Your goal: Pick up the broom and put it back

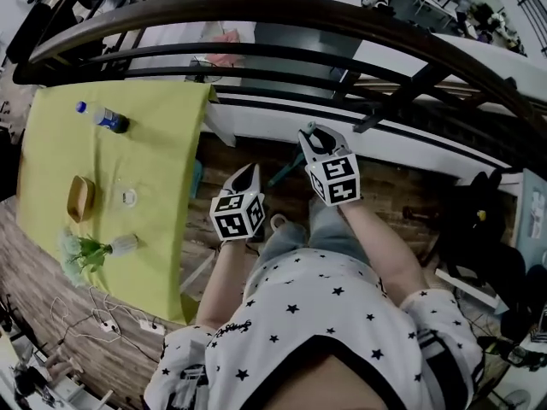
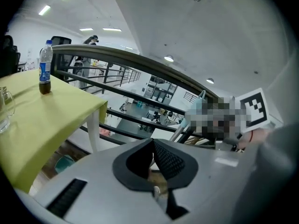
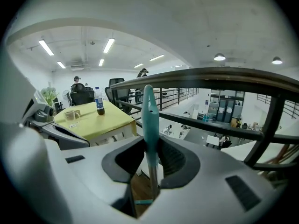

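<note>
The broom's teal handle (image 3: pixel 149 120) stands upright between my right gripper's (image 3: pixel 150 146) jaws, which are shut on it; a metal shaft continues below the pads. In the head view the right gripper (image 1: pixel 309 130) is held out in front of the person's body, close to the railing, and a short length of the broom handle (image 1: pixel 286 171) slants down-left under it. The broom's head is hidden. My left gripper (image 1: pixel 251 169) hovers lower and to the left, apart from the handle. In its own view the left gripper (image 2: pixel 153 143) has its pads together with nothing between them.
A dark curved railing (image 1: pixel 256 11) runs across the front, with a drop to a lower floor behind it. A yellow-green table (image 1: pixel 162 143) at the left carries a bottle (image 1: pixel 107 120), a bowl (image 1: pixel 81 197), a glass (image 1: pixel 129 197) and a plant (image 1: pixel 85 250). Wooden floor lies underfoot.
</note>
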Available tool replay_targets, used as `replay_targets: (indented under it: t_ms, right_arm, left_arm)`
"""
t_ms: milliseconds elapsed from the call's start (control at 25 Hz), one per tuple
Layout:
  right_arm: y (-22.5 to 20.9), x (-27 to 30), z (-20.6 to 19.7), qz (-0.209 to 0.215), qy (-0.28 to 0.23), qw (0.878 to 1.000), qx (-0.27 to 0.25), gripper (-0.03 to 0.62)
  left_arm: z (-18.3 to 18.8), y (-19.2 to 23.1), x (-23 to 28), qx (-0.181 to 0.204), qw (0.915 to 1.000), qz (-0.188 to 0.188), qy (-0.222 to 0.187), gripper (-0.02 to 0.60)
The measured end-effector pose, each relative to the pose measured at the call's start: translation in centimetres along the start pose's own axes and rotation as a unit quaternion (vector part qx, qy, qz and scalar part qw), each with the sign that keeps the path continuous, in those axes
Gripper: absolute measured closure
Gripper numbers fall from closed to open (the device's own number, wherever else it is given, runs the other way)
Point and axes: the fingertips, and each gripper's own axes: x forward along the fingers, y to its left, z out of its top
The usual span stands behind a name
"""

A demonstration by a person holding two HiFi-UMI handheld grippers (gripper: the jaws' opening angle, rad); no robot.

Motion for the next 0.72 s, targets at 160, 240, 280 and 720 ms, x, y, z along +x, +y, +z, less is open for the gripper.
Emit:
replay_targets:
  t_ms: [160, 240, 280, 720]
  right_arm:
    - [-1.6, 0.2, -1.1, -0.017, 0.006, 1.0, 0.013, 0.507]
    - [-2.3, 0.5, -1.9, -0.022, 0.011, 1.0, 0.019, 0.507]
    - [-2.7, 0.6, -2.3, -0.024, 0.012, 0.999, 0.021, 0.507]
    - [-6.5, 3.0, -6.8, -0.046, 0.037, 0.997, 0.043, 0.507]
  left_arm:
    - [-0.2, -0.1, 1.1, 0.007, 0.9999, -0.004, 0.009, 0.569]
    - [-0.3, -0.1, 1.7, 0.007, 0.9999, -0.003, 0.011, 0.569]
    - [-0.4, -0.1, 2.0, 0.007, 0.9999, -0.002, 0.012, 0.569]
    - [-1.5, -0.8, 5.1, 0.002, 0.9997, 0.006, 0.023, 0.569]
